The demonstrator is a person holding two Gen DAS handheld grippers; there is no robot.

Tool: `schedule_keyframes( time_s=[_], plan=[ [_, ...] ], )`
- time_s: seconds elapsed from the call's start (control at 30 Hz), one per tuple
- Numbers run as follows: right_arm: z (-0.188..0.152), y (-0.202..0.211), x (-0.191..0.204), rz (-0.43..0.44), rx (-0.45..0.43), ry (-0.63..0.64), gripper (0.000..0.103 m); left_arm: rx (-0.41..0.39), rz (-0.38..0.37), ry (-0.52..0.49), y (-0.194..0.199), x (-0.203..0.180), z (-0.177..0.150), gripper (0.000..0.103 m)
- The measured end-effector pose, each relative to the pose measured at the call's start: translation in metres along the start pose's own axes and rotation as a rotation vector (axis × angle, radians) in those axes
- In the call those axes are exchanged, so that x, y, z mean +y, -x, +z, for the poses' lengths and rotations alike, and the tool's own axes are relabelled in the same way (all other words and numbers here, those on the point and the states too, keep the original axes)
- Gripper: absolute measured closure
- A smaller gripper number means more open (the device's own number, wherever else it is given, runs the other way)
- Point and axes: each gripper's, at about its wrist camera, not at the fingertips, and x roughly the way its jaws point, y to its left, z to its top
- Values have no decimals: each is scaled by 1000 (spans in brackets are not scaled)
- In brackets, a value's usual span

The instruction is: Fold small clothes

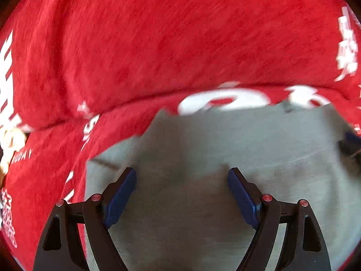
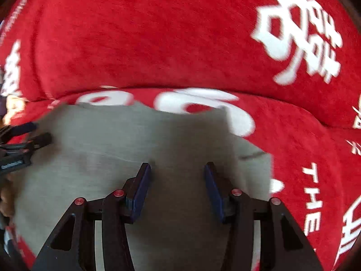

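Note:
A grey garment (image 1: 225,149) lies flat on a red plush cover with white lettering (image 1: 158,33). My left gripper (image 1: 181,176) is open and empty, its blue pads just above the grey cloth near its left edge. In the right wrist view the same grey garment (image 2: 124,135) lies on the red cover (image 2: 158,33). My right gripper (image 2: 177,171) is open and empty over the cloth, near its right edge. The left gripper's fingers (image 2: 27,135) show at that view's left edge. Both views are motion-blurred.
The red cover rises into a padded back cushion (image 2: 203,11) behind the garment, with a seam (image 1: 135,99) where seat and back meet. The right gripper's tip (image 1: 352,144) shows at the right edge of the left wrist view.

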Motion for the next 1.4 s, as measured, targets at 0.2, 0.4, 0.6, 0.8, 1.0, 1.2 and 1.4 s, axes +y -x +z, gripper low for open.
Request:
schedule_keyframes(
  time_s=[0.2, 0.4, 0.6, 0.8, 1.0, 1.2, 1.4],
  plan=[
    [-4, 1, -34, 51, -18, -95, 52, 3, -42, 112, -3, 40, -7, 18],
    [-13, 37, -2, -92, -69, -41, 49, -39, -8, 141, 33, 42, -23, 18],
    [-49, 67, 71, 15, -103, 114, 46, -118, -112, 31, 82, -20, -61, 18],
    [-74, 59, 71, -5, -73, 131, 46, -90, -94, 13, 71, -25, -84, 18],
    [-85, 78, 21, -49, -81, 17, 47, -96, -87, 42, 77, -7, -94, 18],
    [-94, 87, -9, -28, -99, -43, 47, -88, -89, 73, 79, 10, -102, 18],
    [-104, 115, 13, -63, -134, -33, 41, -122, -82, 180, 105, 46, -124, 18]
  ],
)
